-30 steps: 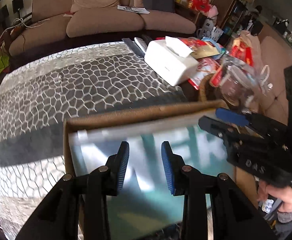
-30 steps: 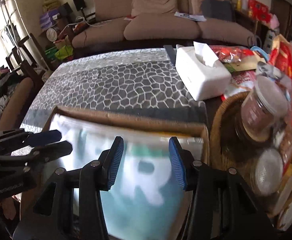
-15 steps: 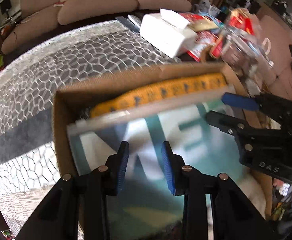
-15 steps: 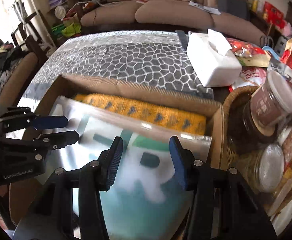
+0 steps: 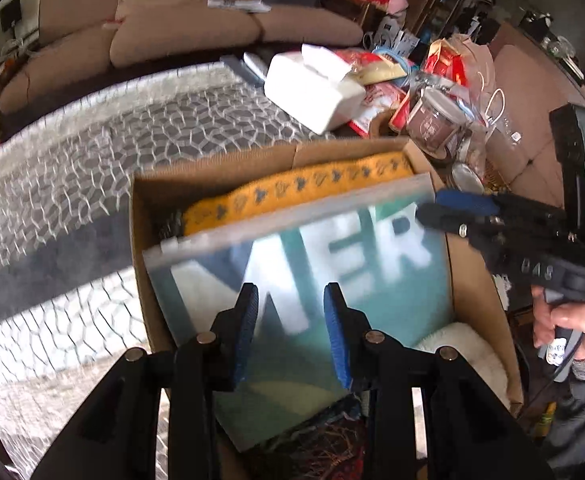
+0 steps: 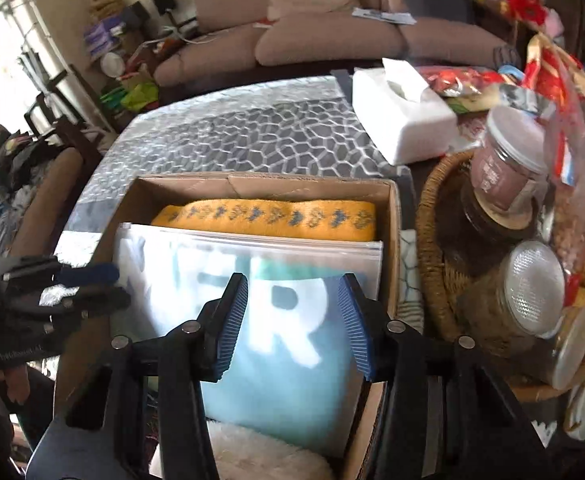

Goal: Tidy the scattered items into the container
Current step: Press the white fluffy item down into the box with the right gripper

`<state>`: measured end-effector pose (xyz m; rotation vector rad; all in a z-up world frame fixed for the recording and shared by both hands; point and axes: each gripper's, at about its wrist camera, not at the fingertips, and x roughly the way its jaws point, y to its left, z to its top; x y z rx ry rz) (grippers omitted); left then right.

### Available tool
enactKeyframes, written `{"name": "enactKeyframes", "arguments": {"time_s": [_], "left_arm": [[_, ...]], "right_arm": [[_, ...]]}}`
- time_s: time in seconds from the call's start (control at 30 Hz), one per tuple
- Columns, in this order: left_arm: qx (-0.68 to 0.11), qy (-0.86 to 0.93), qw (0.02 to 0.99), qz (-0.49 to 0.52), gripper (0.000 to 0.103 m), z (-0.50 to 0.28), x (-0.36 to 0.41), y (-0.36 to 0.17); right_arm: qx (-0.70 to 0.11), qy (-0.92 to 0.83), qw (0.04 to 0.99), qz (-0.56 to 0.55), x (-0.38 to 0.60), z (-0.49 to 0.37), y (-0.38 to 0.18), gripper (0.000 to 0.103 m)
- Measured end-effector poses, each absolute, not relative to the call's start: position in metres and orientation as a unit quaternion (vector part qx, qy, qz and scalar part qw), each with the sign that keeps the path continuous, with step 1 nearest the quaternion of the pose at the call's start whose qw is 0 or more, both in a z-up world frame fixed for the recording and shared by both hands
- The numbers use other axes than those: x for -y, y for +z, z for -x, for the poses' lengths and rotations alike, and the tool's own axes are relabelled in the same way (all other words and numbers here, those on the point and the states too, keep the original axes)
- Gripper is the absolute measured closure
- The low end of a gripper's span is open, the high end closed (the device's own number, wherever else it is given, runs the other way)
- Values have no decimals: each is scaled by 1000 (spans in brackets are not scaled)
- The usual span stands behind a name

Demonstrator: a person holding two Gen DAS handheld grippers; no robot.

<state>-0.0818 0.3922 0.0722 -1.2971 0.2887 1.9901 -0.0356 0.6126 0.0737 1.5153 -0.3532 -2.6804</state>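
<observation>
Both grippers, fingers spread and holding nothing, hover over the box: the left gripper (image 5: 290, 332) near its left wall, the right gripper (image 6: 292, 320) near its right wall. Below them the bag (image 6: 248, 304), a frosted zip pouch with a teal garment and white letters inside, lies in the box (image 6: 392, 240). A second ago it blocked the view inside the box; now it has sunk flat, baring the yellow knit (image 6: 268, 218) along the far wall. By the look of it, the bag is stowed. Its long axis appears to run from the near wall to the far wall, zip edge pointing at the knit. Beyond the box, the table (image 6: 252, 136) carries a tissue box (image 6: 402, 124) toward its far right.
</observation>
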Motion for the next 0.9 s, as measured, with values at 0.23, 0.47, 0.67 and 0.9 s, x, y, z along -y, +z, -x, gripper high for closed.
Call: {"name": "enactKeyframes", "arguments": {"time_s": [0.23, 0.47, 0.67, 0.9], "left_arm": [[-136, 763, 336, 536, 64, 89, -406, 36], [-124, 755, 363, 532, 63, 73, -397, 49], [-106, 725, 411, 542, 63, 38, -380, 59], [-118, 701, 429, 558, 61, -7, -377, 43]], "right_arm": [[84, -839, 7, -537, -594, 33, 48, 57], [71, -837, 47, -541, -578, 8, 68, 57], [26, -847, 93, -524, -537, -58, 76, 58], [53, -851, 106, -512, -524, -90, 57, 58]]}}
